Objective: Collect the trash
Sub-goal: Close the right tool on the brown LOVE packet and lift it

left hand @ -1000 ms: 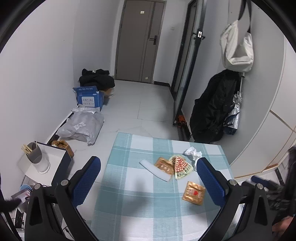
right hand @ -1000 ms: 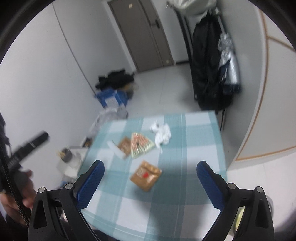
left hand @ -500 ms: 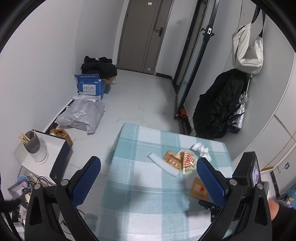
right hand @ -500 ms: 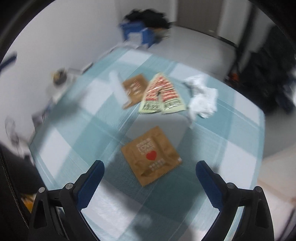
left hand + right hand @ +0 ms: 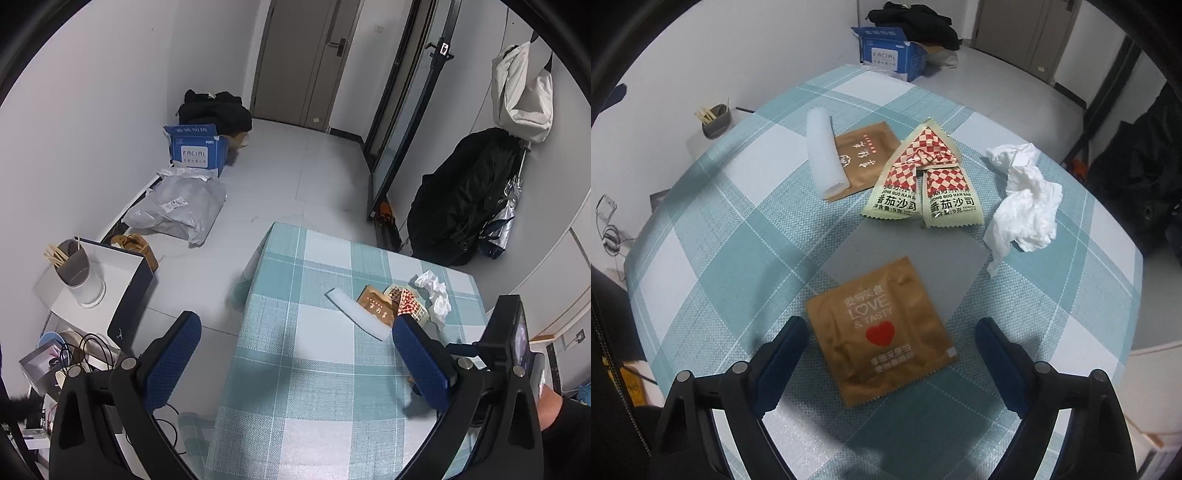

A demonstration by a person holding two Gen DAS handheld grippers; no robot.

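The right tool (image 5: 892, 363), jaws spread but just narrowing, straddles without touching a brown heart-printed packet (image 5: 879, 336) lying flat on the checked table (image 5: 738, 236). Beyond lie two ketchup sachets (image 5: 923, 184), a crumpled tissue (image 5: 1023, 206) and a foam strip (image 5: 825, 151). The left tool (image 5: 295, 354) hangs spread, empty.

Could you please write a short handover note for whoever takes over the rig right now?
Right gripper: open, empty, jaws just narrowing, straddling the brown LOVE & TASTY sachet on the teal checked tablecloth.
Left gripper: open, empty, over the table's edge.
Beyond the sachet: white foam strip overlapping a second brown sachet, two checked ketchup packets, crumpled white tissue.
Done: nothing collected.
Left: all five kinds of trash; no bin visible.
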